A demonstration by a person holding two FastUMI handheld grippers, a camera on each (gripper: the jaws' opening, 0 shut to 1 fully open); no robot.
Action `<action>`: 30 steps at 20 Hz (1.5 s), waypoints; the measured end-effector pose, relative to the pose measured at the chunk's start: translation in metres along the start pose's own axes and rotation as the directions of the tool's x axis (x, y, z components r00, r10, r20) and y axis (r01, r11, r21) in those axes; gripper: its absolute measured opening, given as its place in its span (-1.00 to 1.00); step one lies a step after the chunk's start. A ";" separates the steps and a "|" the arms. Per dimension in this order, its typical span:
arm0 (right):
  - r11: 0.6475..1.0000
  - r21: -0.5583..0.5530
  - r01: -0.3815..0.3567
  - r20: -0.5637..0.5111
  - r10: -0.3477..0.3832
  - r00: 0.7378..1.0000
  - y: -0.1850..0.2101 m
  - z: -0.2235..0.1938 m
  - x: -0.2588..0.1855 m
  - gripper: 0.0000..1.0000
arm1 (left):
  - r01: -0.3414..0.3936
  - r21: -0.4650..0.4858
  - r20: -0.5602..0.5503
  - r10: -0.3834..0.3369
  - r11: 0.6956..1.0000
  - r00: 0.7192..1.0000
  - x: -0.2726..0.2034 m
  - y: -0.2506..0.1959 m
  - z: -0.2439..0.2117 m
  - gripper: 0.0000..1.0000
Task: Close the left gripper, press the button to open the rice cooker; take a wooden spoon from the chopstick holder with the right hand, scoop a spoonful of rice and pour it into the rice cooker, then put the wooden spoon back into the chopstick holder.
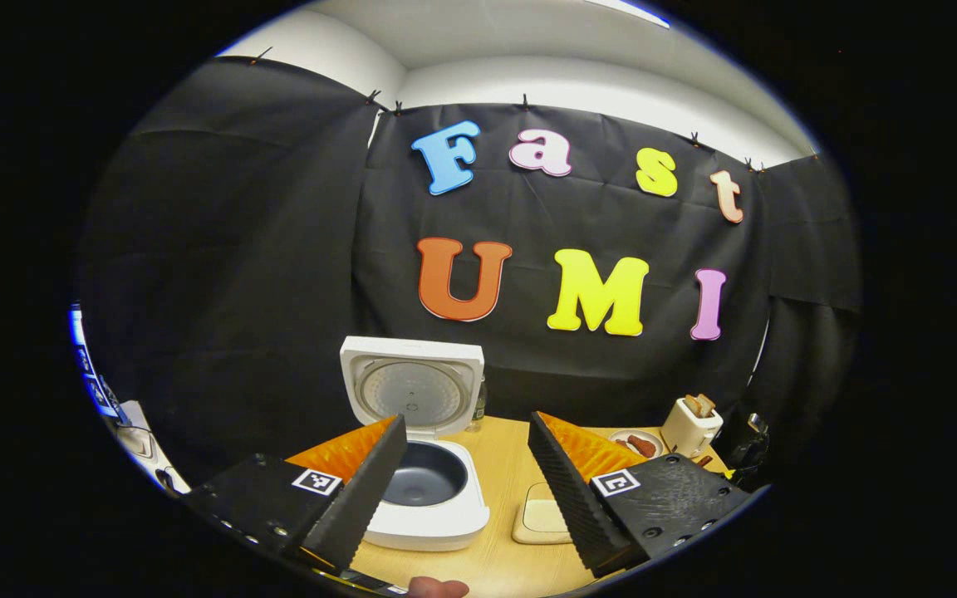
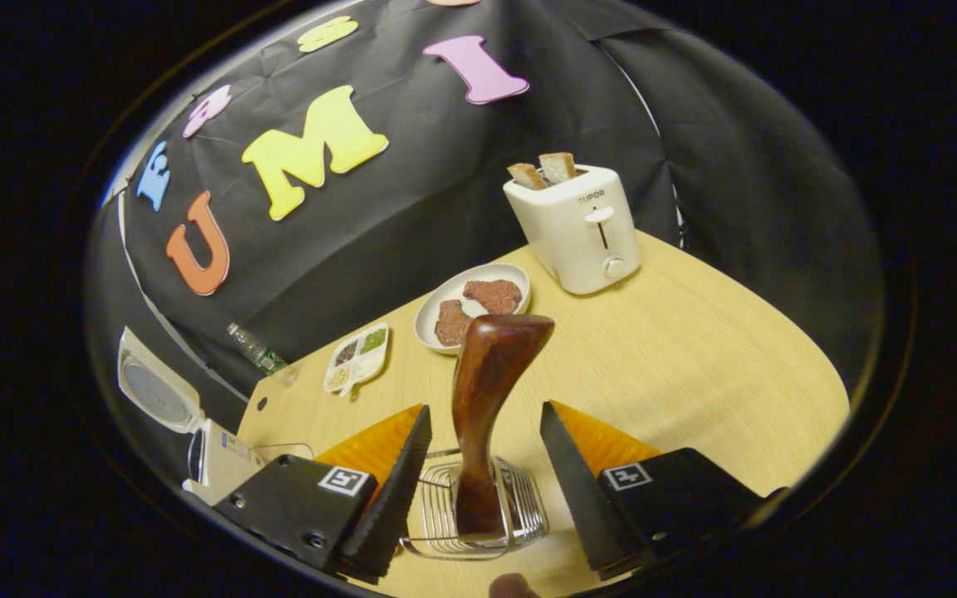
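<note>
The rice cooker (image 1: pixel 429 490) sits on the left part of the pale wooden table (image 1: pixel 512 482), and we see it in the left gripper view. It is white and smooth, with rounded corners. Its square lid (image 1: pixel 412 386) stands straight up at the back, and the round metal plate inside the lid looks shiny and ribbed. The pot inside is dark, round and deep. We hold the left gripper (image 1: pixel 466 473) in front of the cooker. Its two fingers are spread wide apart and hold nothing. The fingers have rough, toothed faces, like little saws. Just to the right of the cooker lies a flat, cream square tray (image 1: pixel 545 519). Farther right is a white plate (image 1: pixel 636 443) with brown pieces on it, then a cream toaster (image 1: pixel 689 425) with bread sticking out of the top.

In the right gripper view, the cooker shows at the far left edge. Near it lies a clear plastic bottle (image 2: pixel 258 353) on its side, then a small white dish (image 2: pixel 356 355) split into boxes of grains. The wooden spoon (image 2: pixel 483 415) stands upright in the chopstick holder (image 2: pixel 478 511), which is a basket of thin, shiny wire. The spoon is dark brown, smooth and glossy, with a thick curved end at the top. The right gripper (image 2: pixel 485 465) hangs with one finger on each side of the spoon. The fingers are wide apart and do not touch it.
</note>
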State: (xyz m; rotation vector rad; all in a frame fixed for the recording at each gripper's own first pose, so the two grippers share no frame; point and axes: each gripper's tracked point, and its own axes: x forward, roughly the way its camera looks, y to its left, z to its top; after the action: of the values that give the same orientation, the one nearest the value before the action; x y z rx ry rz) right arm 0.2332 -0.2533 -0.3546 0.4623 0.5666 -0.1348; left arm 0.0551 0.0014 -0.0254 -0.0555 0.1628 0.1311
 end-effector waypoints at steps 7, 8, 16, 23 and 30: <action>0.998 -0.006 -0.059 -0.026 0.059 0.998 0.014 0.001 0.005 0.05 | -0.026 0.005 -0.020 0.026 1.000 0.999 0.008 0.001 -0.003 0.89; 0.998 0.005 -0.061 -0.031 0.061 0.998 0.014 0.000 0.004 -0.10 | -0.025 0.009 -0.020 0.025 1.000 0.999 0.009 -0.001 -0.004 0.89; 0.999 -0.004 -0.045 -0.044 0.045 0.998 0.007 -0.007 -0.020 -0.54 | -0.021 0.022 -0.006 0.021 1.000 1.000 0.017 -0.016 -0.008 0.89; 0.999 -0.038 0.008 -0.005 -0.008 1.000 0.013 -0.005 -0.032 -0.60 | -0.010 0.027 -0.005 0.010 1.000 1.000 0.019 -0.020 -0.012 0.88; 0.992 -0.124 0.040 0.073 -0.031 0.997 0.043 0.024 -0.065 -0.60 | 0.010 0.036 0.011 -0.011 0.999 1.000 0.015 0.003 -0.014 0.88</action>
State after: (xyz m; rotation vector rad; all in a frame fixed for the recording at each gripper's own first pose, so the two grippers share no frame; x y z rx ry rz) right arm 0.2008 -0.2262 -0.2852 0.3246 0.5102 -0.1481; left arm 0.0668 0.0058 -0.0420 -0.0196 0.1540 0.1181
